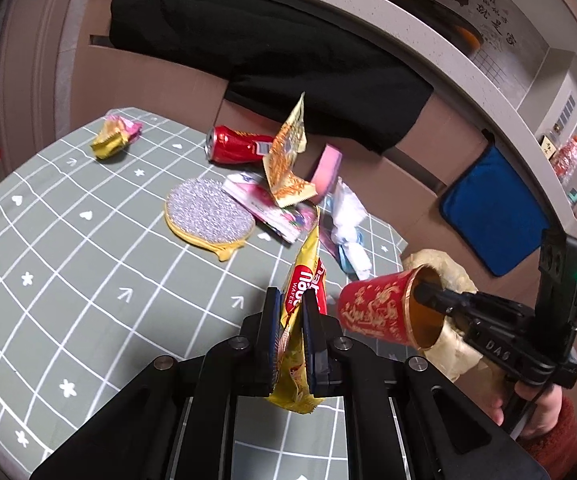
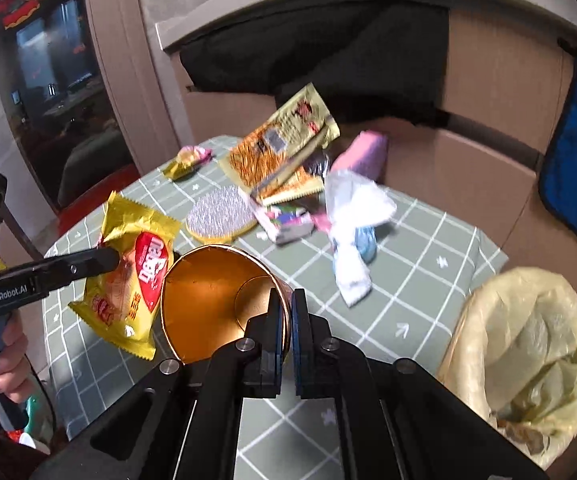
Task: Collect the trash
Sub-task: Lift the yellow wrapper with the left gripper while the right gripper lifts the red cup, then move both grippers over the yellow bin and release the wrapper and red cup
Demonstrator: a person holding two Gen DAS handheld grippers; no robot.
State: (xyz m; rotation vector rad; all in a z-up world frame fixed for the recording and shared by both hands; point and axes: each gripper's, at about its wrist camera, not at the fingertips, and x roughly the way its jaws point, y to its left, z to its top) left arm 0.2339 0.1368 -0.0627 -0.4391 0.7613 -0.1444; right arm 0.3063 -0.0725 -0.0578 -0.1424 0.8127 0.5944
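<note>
Over the checked table (image 1: 68,240), the left gripper (image 1: 292,312) is clenched on a yellow snack bag (image 1: 302,280) with "WAFER" on its red label, and the right gripper (image 2: 286,320) pinches the rim of a red and gold cup (image 2: 216,292). Neither is yet in the lined bin (image 2: 528,352) at 4 o'clock. More trash waits at 12 o'clock: a red can (image 1: 236,146), wrappers and tissues; "GenRobot.AI" shows on the left tool.
</note>
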